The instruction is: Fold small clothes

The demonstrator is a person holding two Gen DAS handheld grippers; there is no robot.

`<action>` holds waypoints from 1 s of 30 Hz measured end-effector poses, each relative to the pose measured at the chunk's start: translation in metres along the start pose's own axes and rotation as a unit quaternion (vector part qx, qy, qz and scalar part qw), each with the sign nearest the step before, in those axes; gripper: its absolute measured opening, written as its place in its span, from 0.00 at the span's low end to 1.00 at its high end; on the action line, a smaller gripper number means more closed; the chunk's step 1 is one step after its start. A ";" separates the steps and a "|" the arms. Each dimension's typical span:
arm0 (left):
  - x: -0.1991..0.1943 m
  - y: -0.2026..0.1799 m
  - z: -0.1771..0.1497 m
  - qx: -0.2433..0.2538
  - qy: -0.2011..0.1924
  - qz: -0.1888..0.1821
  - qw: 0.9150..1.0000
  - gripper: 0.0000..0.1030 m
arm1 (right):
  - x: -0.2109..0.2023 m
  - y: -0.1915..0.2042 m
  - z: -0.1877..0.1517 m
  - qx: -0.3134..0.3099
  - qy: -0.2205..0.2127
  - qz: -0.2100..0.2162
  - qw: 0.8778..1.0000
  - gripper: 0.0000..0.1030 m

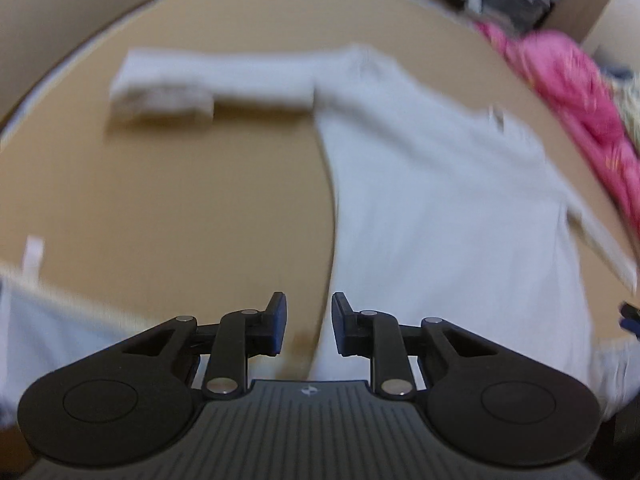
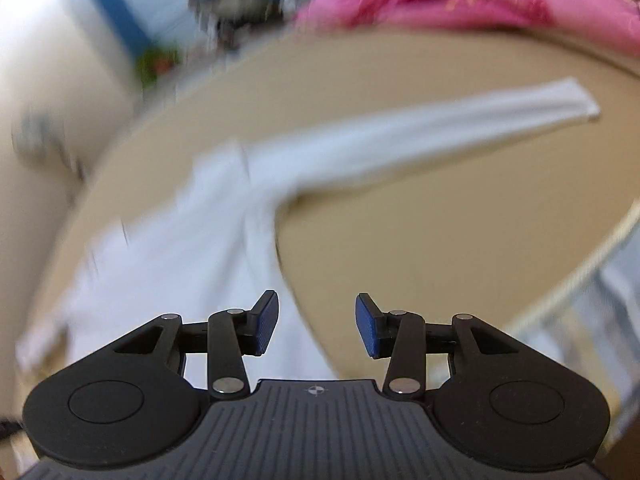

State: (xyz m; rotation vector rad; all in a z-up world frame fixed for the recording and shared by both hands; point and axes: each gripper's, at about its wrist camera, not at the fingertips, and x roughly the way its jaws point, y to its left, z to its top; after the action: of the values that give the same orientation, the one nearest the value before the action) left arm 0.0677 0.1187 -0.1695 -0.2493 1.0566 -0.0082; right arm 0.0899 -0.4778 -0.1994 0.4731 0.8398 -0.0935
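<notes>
Blur smears my left wrist view: my left gripper [image 1: 309, 322] hangs with its jaws parted by a narrow gap and nothing between them, above the edge of a white long-sleeved shirt [image 1: 440, 200] spread flat on the tan table [image 1: 180, 200]. One sleeve [image 1: 224, 80] stretches left, its cuff folded back. Pink fabric [image 1: 572, 92] lies at the table's far right. From my right wrist view, my right gripper [image 2: 316, 322] stands apart and empty over the shirt's other side, whose sleeve [image 2: 460, 120] reaches right toward the pink fabric.
</notes>
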 end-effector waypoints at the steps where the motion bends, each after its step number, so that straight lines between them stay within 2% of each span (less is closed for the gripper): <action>1: 0.002 0.000 -0.008 0.005 0.012 -0.001 1.000 0.30 | 0.007 0.004 -0.010 -0.020 0.022 -0.009 1.000 0.43; 4: 0.011 0.002 -0.025 0.028 0.048 0.013 0.998 0.39 | 0.022 0.009 -0.035 -0.054 0.077 -0.023 0.995 0.43; 7: 0.017 0.008 -0.031 0.011 0.074 0.002 0.997 0.39 | 0.032 0.007 -0.051 -0.078 0.101 -0.064 0.990 0.43; 8: 0.017 0.009 -0.031 0.007 0.077 -0.004 0.997 0.38 | 0.034 0.005 -0.054 -0.079 0.106 -0.066 0.989 0.43; 9: 0.017 0.008 -0.032 0.008 0.076 -0.003 0.997 0.32 | 0.033 0.004 -0.057 -0.076 0.105 -0.064 0.989 0.43; 10: 0.017 0.005 -0.033 0.013 0.076 0.000 0.997 0.21 | 0.031 0.003 -0.059 -0.074 0.103 -0.063 0.990 0.43; 12: 0.019 -0.001 -0.038 0.027 0.082 0.008 0.996 0.08 | 0.029 0.004 -0.064 -0.077 0.106 -0.059 0.990 0.29; 13: 0.017 -0.005 -0.040 0.036 0.078 0.012 0.996 0.06 | 0.030 0.004 -0.065 -0.081 0.107 -0.060 0.989 0.13; 14: 0.014 -0.009 -0.041 0.047 0.071 0.017 0.996 0.05 | 0.029 0.004 -0.066 -0.084 0.106 -0.059 0.989 0.05; 17: -0.013 -0.010 -0.043 0.049 0.030 0.001 0.998 0.05 | 0.008 -0.004 -0.062 -0.051 0.086 -0.043 0.994 0.04; 20: -0.047 0.000 -0.050 0.027 -0.012 -0.032 0.999 0.05 | -0.034 -0.018 -0.054 0.008 0.033 -0.010 0.999 0.03; 22: -0.044 0.001 -0.059 0.029 0.005 -0.013 0.999 0.05 | -0.049 -0.021 -0.058 0.005 0.029 -0.024 0.999 0.03; 25: -0.022 -0.002 -0.060 0.031 0.050 0.006 0.998 0.06 | -0.030 -0.025 -0.071 0.004 0.086 -0.049 0.995 0.04; 27: -0.023 -0.004 -0.054 0.029 0.042 0.003 0.999 0.07 | -0.017 -0.025 -0.073 0.008 0.103 -0.069 0.992 0.05; 28: -0.028 -0.005 -0.055 0.031 0.024 0.003 0.999 0.10 | -0.015 -0.023 -0.072 0.002 0.100 -0.081 0.992 0.06; 30: -0.036 -0.007 -0.053 0.034 0.001 -0.009 0.999 0.17 | -0.017 -0.015 -0.072 -0.017 0.061 -0.113 0.992 0.09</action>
State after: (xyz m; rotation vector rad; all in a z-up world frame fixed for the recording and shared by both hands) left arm 0.0048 0.1055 -0.1620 -0.1968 1.0533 -0.0615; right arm 0.0251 -0.4614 -0.2332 0.3523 1.0123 -0.2598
